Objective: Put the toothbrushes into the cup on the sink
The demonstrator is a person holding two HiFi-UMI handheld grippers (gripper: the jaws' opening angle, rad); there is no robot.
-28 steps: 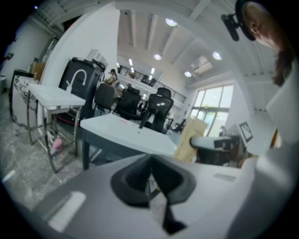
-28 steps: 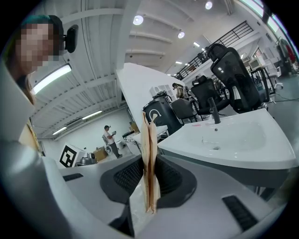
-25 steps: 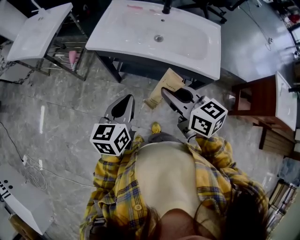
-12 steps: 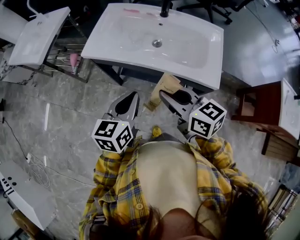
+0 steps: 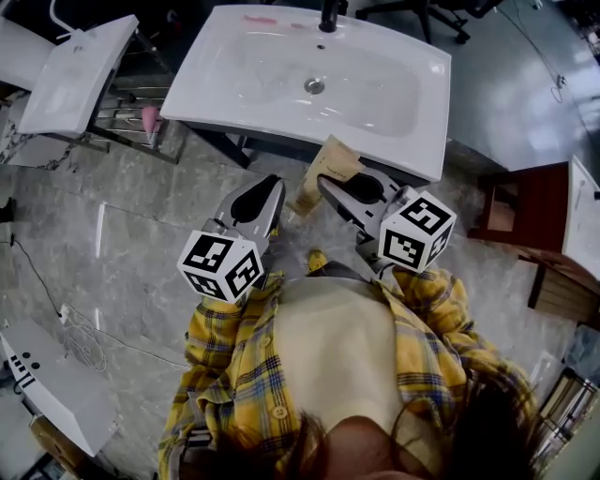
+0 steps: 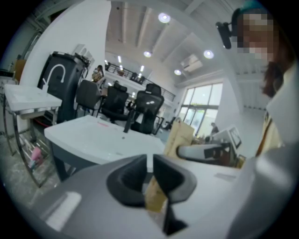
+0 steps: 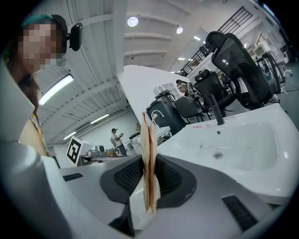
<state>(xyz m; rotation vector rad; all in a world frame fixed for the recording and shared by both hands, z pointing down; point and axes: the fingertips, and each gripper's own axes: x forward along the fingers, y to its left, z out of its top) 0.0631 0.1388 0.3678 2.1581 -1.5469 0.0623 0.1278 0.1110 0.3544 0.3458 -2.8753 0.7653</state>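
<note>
head view: right tongs (image 5: 336, 192) are clamping the brown paper packet (image 5: 328, 161), sink (image 5: 375, 141) lying just ahead; left tongs (image 5: 267, 190), empty, are just opening to a slit.

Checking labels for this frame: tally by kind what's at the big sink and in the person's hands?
sink: 1
faucet: 1
paper bag: 1
grippers: 2 (left gripper, jaws have just been opening, nothing between them; right gripper, jaws clamped on the paper bag)
Total: 5
</note>
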